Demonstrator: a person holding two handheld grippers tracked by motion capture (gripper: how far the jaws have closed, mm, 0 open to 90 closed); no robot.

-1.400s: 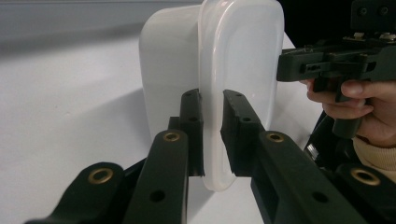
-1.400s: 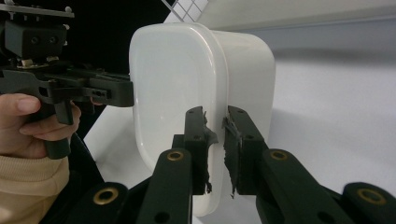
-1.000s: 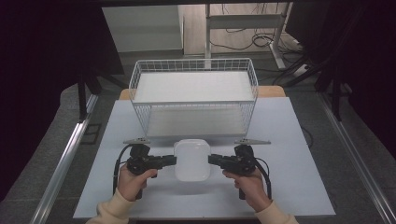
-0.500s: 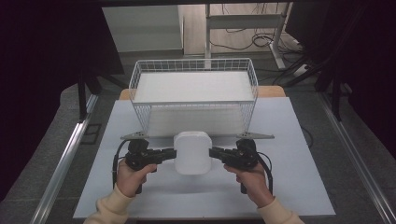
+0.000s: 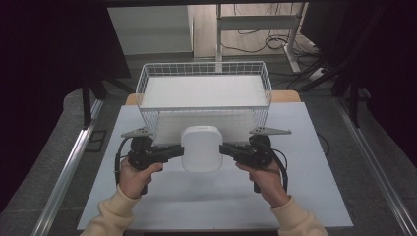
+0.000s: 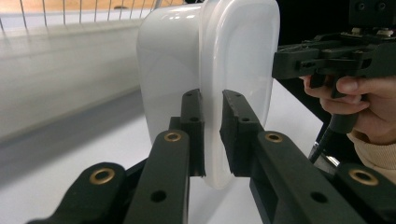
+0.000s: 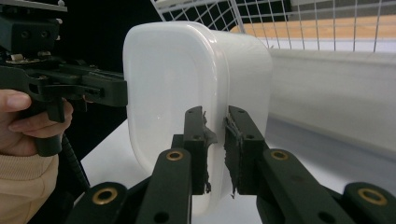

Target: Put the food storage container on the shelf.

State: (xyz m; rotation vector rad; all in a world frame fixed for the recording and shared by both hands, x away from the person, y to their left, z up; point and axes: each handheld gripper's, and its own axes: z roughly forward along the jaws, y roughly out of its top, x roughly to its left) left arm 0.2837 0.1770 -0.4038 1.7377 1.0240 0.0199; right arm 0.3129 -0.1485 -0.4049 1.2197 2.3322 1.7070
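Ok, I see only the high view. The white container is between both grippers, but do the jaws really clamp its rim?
Observer: Yes. In the left gripper view, the left gripper pinches the rim of the white container between its pads.
Operator: And the right one?
Observer: The right gripper also clamps the rim; its pads look frayed.
Operator: How is the container turned?
Observer: On its side, rim vertical, its body pointing toward the wire basket.

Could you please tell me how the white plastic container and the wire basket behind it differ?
The white plastic container has solid, smooth walls; the wire basket is an open grid. The container is much smaller than the basket. The container is gripped at both side rims by the hand-held grippers, left and right; the basket rests on the table. Both are white.
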